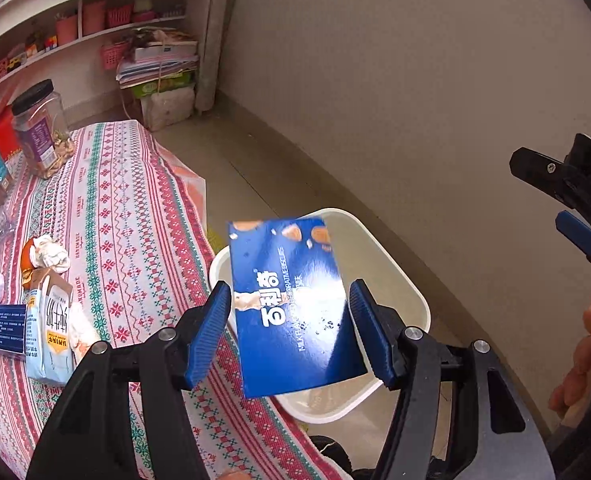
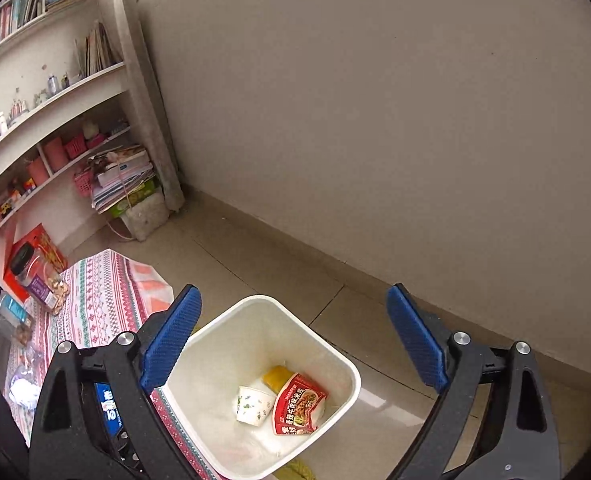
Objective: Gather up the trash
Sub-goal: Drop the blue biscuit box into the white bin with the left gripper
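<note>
A blue snack box is sitting between the blue pads of the left claw, above the rim of a white trash bin standing on the floor beside the tabletop. The box is tilting, its left edge lying by the left pad while a thin gap is showing at the right pad; whether the claw is truly gripping it cannot be told. The right claw is hanging wide open and empty over the same bin, where a patterned paper cup, a red food packet and a yellow item are lying on the bottom. On the patterned cloth, more rubbish is waiting: a milk carton lying on its side, crumpled white paper near it, and a dark blue packet just beside the carton. Two clear jars with black lids are standing at the tabletop's far end. Part of a person's hand is showing at the right edge of the left wrist view.
</note>
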